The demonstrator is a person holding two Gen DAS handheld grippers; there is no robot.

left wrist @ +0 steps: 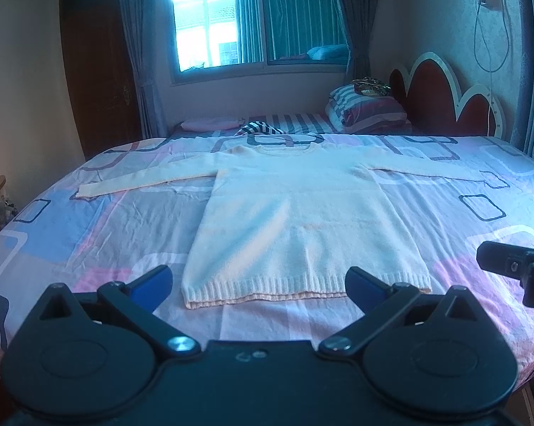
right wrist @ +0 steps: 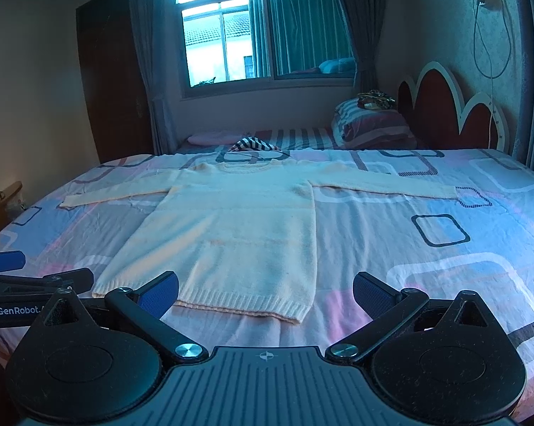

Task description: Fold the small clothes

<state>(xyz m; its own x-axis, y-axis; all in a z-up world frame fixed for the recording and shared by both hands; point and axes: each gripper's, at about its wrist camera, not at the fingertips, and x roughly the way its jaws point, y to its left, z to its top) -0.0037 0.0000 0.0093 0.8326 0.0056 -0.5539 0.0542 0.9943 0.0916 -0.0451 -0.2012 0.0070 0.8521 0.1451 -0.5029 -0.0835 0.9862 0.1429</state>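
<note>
On bed (left wrist: 124,220): one sweater (left wrist: 295,220).

One sweater (left wrist: 295,209), one bed (left wrist: 89,234), one window (left wrist: 256,17), two hand-held grippers (left wrist: 258,285) (right wrist: 265,293).

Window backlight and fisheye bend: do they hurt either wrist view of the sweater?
Left wrist view: window blown out at upper left, blue cast, sweater soft but readable, bed edge bowed. Right wrist view: darker, window less clipped, sweater knit and hem sharper; same barrel bend.
</note>
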